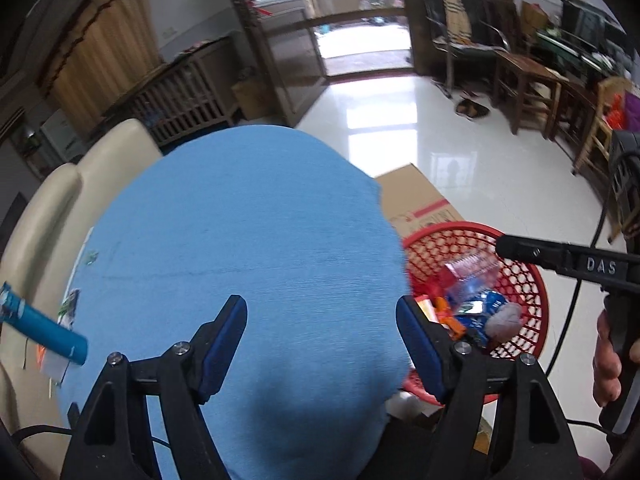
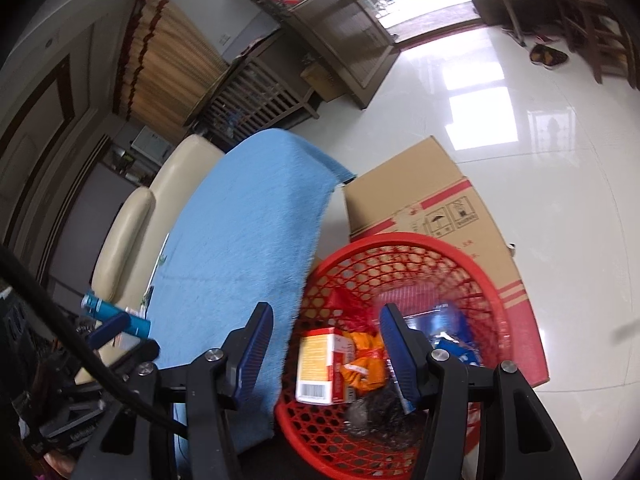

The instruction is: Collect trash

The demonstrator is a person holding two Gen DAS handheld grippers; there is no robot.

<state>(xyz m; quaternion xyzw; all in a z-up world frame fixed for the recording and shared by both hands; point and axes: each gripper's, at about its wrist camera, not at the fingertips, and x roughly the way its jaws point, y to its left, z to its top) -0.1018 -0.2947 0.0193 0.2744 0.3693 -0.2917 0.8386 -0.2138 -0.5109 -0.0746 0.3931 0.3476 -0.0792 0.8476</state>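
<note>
Trash mostly in basket [image 2: 404,240] off surface's [image 1: 240,240] right edge, blue tube [image 1: 44,328] and scraps [image 1: 68,308] left at left edge; both claws [image 1: 322,344] [image 2: 326,350] spread, empty.

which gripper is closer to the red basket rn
Right. The right gripper hangs over the red basket, jaws open with nothing between them. The left gripper is off to the side over the blue cloth, also open and empty.
</note>
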